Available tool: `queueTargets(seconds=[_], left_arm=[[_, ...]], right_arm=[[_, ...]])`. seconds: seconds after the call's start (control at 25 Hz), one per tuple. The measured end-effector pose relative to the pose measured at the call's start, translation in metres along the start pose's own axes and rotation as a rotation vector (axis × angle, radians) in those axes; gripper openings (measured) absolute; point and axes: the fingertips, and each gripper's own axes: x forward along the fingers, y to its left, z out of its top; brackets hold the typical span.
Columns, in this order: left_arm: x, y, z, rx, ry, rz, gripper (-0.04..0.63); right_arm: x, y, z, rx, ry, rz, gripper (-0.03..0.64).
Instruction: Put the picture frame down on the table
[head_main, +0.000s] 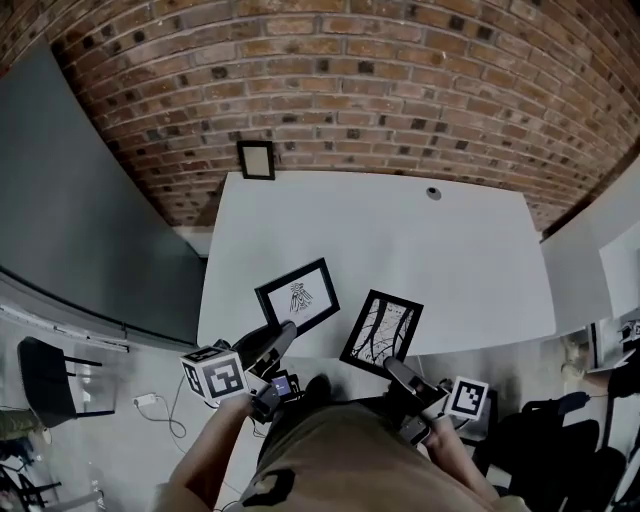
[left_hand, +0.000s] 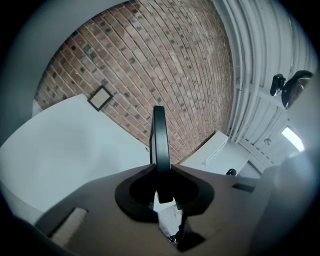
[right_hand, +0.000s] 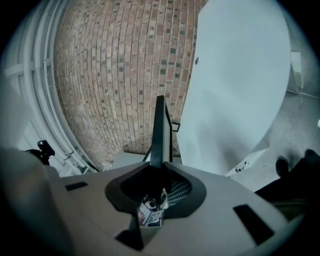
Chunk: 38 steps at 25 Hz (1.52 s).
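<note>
Left side: a dark chair (head_main: 45, 375) stands on the floor beside a grey wall panel (head_main: 90, 220).

The left claw (head_main: 285, 335) is clenched on the near edge of the left picture frame (head_main: 297, 296), a black frame holding a small drawing. In the left gripper view the claw (left_hand: 161, 167) pinches this frame (left_hand: 159, 140) edge-on, with the frame running straight out from between the jaws. The frame sits over the near left part of the white desk (head_main: 450, 260). Contact with the desk cannot be determined.

At the desk's far edge, a small frame (head_main: 256, 159) stands against the brick wall (head_main: 350, 90). It also appears in the left gripper view (left_hand: 100, 97).

Right side: the right claw (head_main: 392, 365) is clenched on the near edge of the right picture frame (head_main: 381, 327), black, with a branch-like drawing. This frame hangs over the desk's near edge, just beside the left one and apart from it. The right gripper view shows the claw (right_hand: 159, 162) gripping the frame (right_hand: 160, 130) edge-on.
</note>
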Motion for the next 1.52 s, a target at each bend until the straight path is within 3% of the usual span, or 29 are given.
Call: queueTargets(seconds=[0.24, 0.88, 1.12, 1.52], left_arm=[[0.014, 0.017, 0.02, 0.057, 0.054, -0.01, 0.043], [0.098, 0.06, 0.048, 0.047, 0.153, 0.032, 0.043], [0.125, 0.09, 0.045, 0.076, 0.193, 0.084, 0.043], [0.162, 0.11, 0.03, -0.041, 0.219, -0.012, 0.043]], right_arm=[[0.011, -0.003, -0.001, 0.006, -0.016, -0.023, 0.057], [0.037, -0.012, 0.067, 0.036, 0.053, -0.021, 0.057], [0.033, -0.018, 0.081, 0.06, 0.049, -0.034, 0.057], [0.024, -0.023, 0.09, 0.071, 0.043, -0.055, 0.057]])
